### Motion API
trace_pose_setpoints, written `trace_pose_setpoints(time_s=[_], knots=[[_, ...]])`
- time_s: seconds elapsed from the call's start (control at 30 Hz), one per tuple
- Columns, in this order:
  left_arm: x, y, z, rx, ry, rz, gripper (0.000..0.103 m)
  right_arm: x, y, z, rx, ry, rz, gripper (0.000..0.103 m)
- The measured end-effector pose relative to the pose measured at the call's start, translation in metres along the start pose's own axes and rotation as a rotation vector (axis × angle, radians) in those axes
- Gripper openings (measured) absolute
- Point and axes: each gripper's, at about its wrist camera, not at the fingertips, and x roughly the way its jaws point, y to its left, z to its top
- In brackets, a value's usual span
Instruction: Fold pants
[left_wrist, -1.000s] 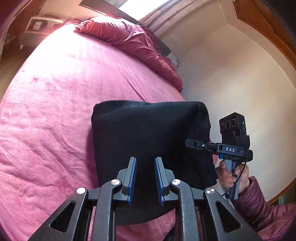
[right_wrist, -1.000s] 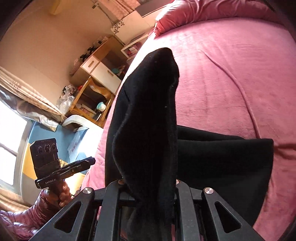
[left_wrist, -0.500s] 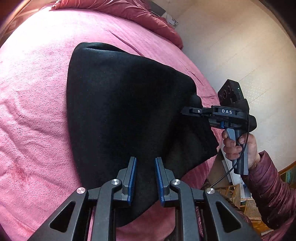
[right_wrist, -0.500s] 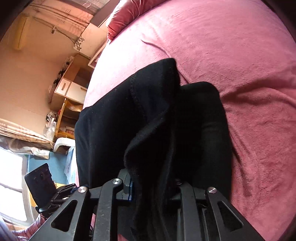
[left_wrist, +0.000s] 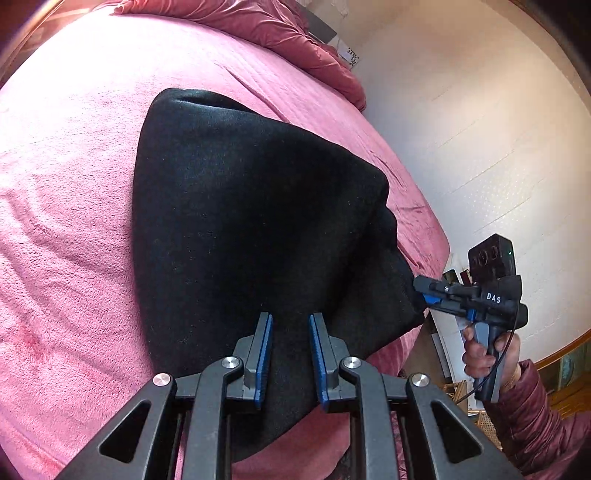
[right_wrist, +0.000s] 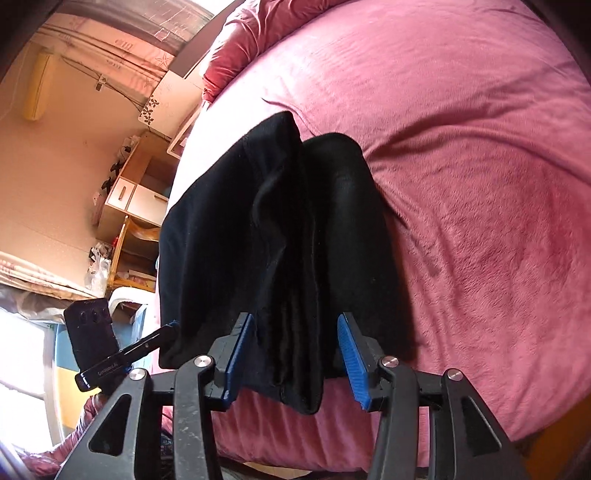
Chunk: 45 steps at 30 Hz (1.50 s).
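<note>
The black pants (left_wrist: 251, 221) lie folded into a thick bundle on the pink bed (left_wrist: 66, 155), near its front edge. My left gripper (left_wrist: 291, 321) is open, its blue pads just above the pants' near edge, holding nothing. My right gripper (right_wrist: 295, 325) is open with its jaws wide on either side of the folded end of the pants (right_wrist: 288, 229), which rests on the bed. In the left wrist view the right gripper (left_wrist: 424, 291) sits at the pants' right corner. In the right wrist view the left gripper (right_wrist: 162, 332) is at the pants' left corner.
A rumpled red duvet (left_wrist: 266, 33) lies along the far side of the bed. A white wall (left_wrist: 480, 129) stands right of the bed. Wooden shelves and a cabinet (right_wrist: 133, 192) stand on the floor to the left, with a window (right_wrist: 22, 362) beyond.
The right gripper lowered the lifted pants end onto the bundle and opened its jaws. The left gripper stayed open and drew closer over the pants.
</note>
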Motion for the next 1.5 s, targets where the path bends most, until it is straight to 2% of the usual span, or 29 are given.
trace_pose_setpoints(time_s=[0.1, 0.13, 0.17, 0.23, 0.33, 0.43, 0.5, 0.57, 0.63, 0.77, 0.83, 0.93, 1.0, 1.07, 1.17, 1.2, 1.33, 1.5], knots=[[-0.010, -0.005, 0.000, 0.020, -0.023, 0.014, 0.022, 0.009, 0.001, 0.002, -0.018, 0.018, -0.032, 0.047], [-0.013, -0.006, -0.001, 0.028, -0.031, 0.021, 0.022, 0.010, 0.005, 0.002, -0.037, 0.021, -0.037, 0.028], [-0.016, -0.007, -0.002, 0.032, -0.039, 0.027, 0.022, 0.009, 0.008, 0.003, -0.059, 0.025, -0.042, 0.015], [-0.021, -0.007, -0.003, 0.032, -0.045, 0.033, 0.022, 0.005, 0.016, 0.005, -0.104, 0.018, -0.083, 0.012], [-0.023, -0.007, -0.007, 0.031, -0.027, 0.047, 0.022, -0.001, 0.031, 0.006, -0.190, -0.002, -0.145, 0.011], [-0.008, -0.011, -0.012, 0.044, 0.033, 0.056, 0.022, 0.008, 0.016, 0.009, -0.142, 0.012, -0.193, 0.013], [-0.003, -0.013, -0.012, 0.040, 0.043, 0.068, 0.022, 0.013, 0.012, 0.009, -0.115, 0.007, -0.193, 0.016], [-0.005, -0.016, -0.010, 0.047, 0.040, 0.071, 0.022, -0.001, 0.010, 0.008, -0.077, -0.042, -0.173, 0.023], [-0.009, -0.015, -0.009, 0.045, 0.037, 0.066, 0.022, -0.019, 0.009, 0.002, -0.041, -0.093, -0.157, 0.024], [-0.016, -0.009, -0.008, 0.036, 0.016, 0.052, 0.023, -0.045, 0.014, -0.023, 0.016, -0.114, -0.025, 0.024], [-0.018, -0.008, -0.009, 0.034, 0.008, 0.045, 0.023, -0.044, 0.013, -0.035, 0.051, -0.088, 0.028, 0.024], [-0.021, -0.010, -0.010, 0.047, -0.002, 0.049, 0.024, -0.025, 0.016, -0.040, 0.084, -0.047, 0.030, 0.025], [-0.023, -0.011, -0.010, 0.050, -0.001, 0.046, 0.024, -0.016, 0.011, -0.040, 0.129, -0.055, 0.018, 0.025], [-0.027, -0.012, -0.011, 0.054, -0.007, 0.050, 0.024, -0.012, 0.008, -0.037, 0.180, -0.073, 0.046, 0.024], [-0.032, -0.013, -0.010, 0.059, -0.015, 0.053, 0.024, -0.010, 0.008, -0.034, 0.193, -0.106, 0.042, 0.018], [-0.034, -0.014, -0.010, 0.057, -0.018, 0.050, 0.024, -0.011, 0.009, -0.033, 0.183, -0.119, 0.028, 0.007], [-0.044, -0.014, -0.004, 0.059, -0.045, 0.045, 0.024, -0.024, 0.025, -0.031, 0.122, -0.145, -0.006, 0.005], [-0.057, -0.012, 0.009, 0.062, -0.087, 0.051, 0.024, -0.035, 0.027, -0.035, 0.066, -0.115, -0.098, 0.004]])
